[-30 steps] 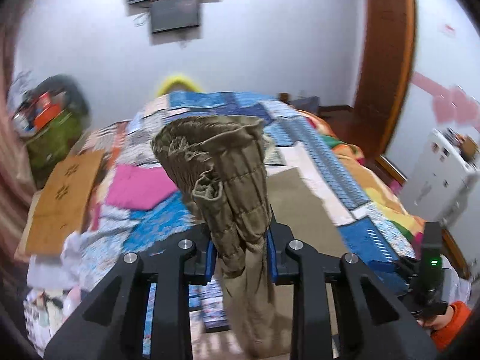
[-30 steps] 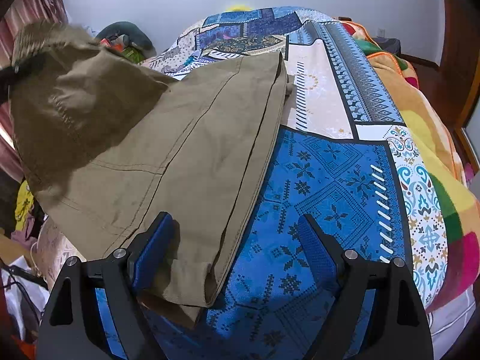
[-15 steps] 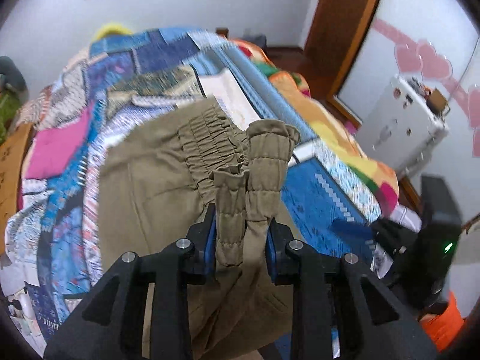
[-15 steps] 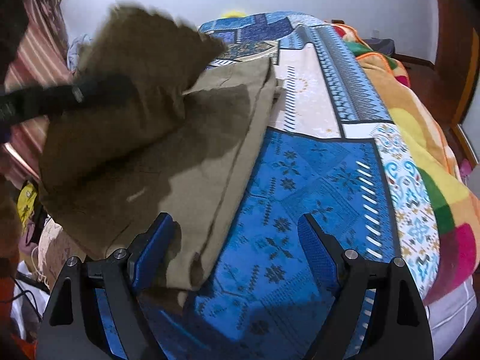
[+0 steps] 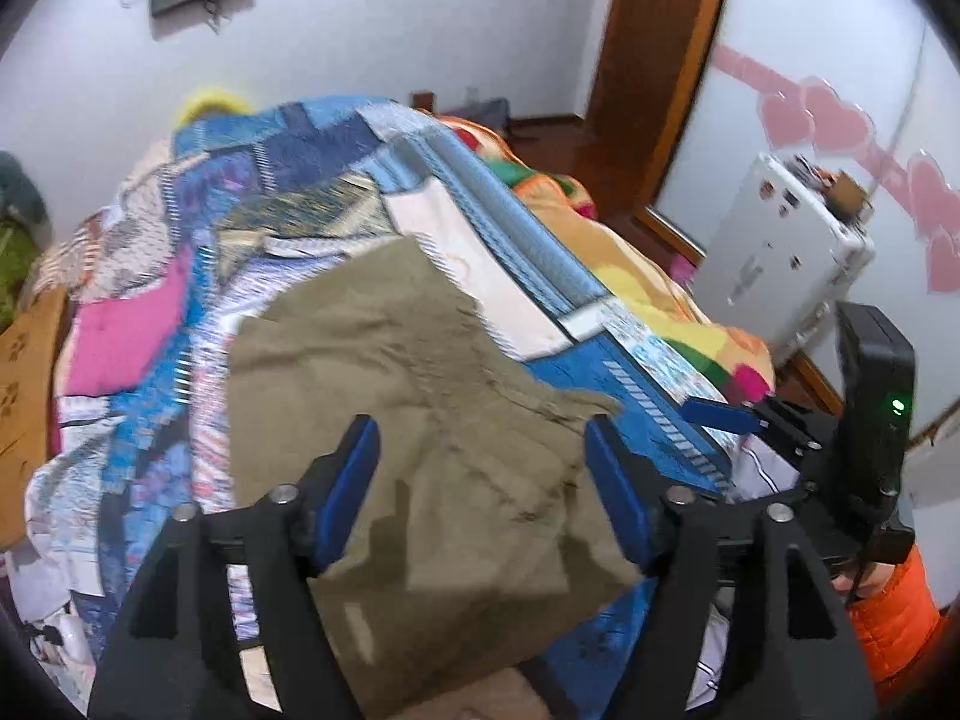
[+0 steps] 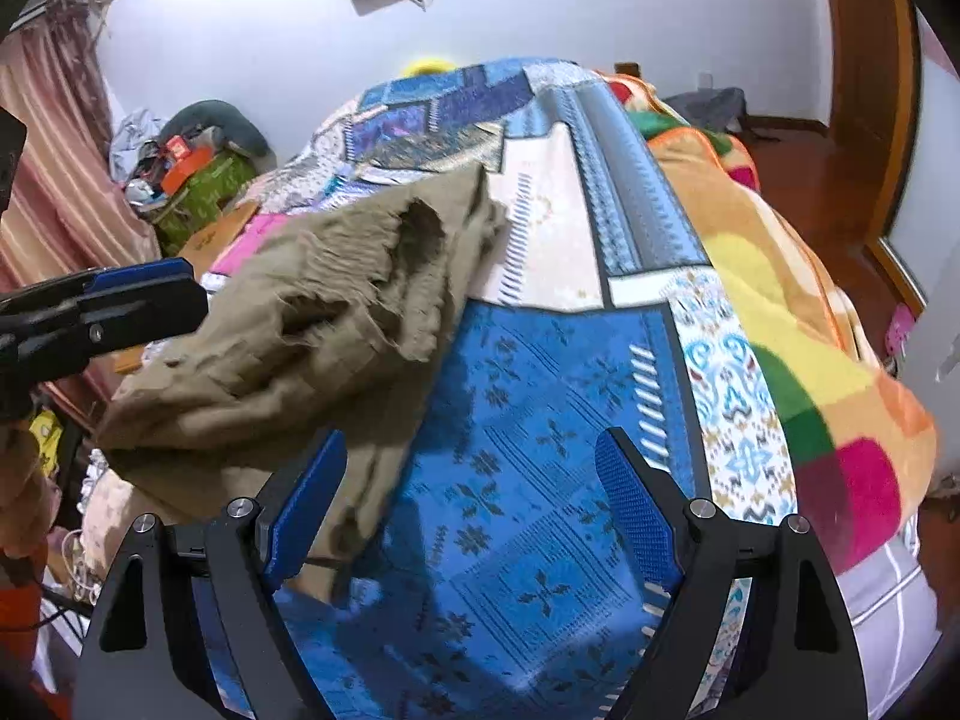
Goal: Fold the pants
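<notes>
The olive-brown pants (image 5: 420, 420) lie folded over in a loose heap on the patchwork bed cover, near the bed's front edge; they also show in the right wrist view (image 6: 312, 324). My left gripper (image 5: 483, 474) is open and empty, its blue pads spread just above the pants. My right gripper (image 6: 474, 504) is open and empty over the blue patterned cover, just right of the pants. The left gripper's fingers (image 6: 144, 294) show at the left of the right wrist view, beside the heap.
The patchwork bed cover (image 6: 540, 420) fills the middle. An orange-yellow blanket (image 6: 780, 300) drapes down the bed's right side. A white cabinet (image 5: 780, 264) and wooden door frame (image 5: 654, 78) stand right. Clutter and a cardboard box (image 6: 198, 180) sit left of the bed.
My left gripper has opened and let go of the pants' cuffs, which dropped onto the rest of the pants. The right gripper stayed open, tilting up a little.
</notes>
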Demonstrator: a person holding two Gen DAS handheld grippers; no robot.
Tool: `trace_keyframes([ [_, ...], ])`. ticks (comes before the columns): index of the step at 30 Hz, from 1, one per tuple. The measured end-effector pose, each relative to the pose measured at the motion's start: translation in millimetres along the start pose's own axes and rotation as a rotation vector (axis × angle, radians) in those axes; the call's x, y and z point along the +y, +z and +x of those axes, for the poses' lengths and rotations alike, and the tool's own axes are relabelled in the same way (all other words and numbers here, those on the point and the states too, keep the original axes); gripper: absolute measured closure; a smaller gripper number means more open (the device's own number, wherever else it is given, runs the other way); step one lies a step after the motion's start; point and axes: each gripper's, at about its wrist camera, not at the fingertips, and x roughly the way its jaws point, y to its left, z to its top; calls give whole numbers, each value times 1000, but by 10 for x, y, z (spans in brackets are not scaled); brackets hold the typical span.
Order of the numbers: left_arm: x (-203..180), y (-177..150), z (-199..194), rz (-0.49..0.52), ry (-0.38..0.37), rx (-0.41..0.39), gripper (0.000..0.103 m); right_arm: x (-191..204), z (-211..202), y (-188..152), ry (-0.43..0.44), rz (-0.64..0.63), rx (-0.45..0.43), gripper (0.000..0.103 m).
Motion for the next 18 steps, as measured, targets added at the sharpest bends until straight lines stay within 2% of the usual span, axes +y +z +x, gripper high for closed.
trace_keyframes([
  [4,408,93,-97,-16,128,-31,27,139,-46,137,15,-48,-33,20],
  [8,836,145,-60,-62,199,-22,25,264,-43,278,37,-81,-56,20],
  [14,1304,245,231,-81,241,33,25,406,165,399,44,-98,-43,20],
  [18,1456,345,561,-73,240,87,25,349,417,350,27,-78,24,20],
])
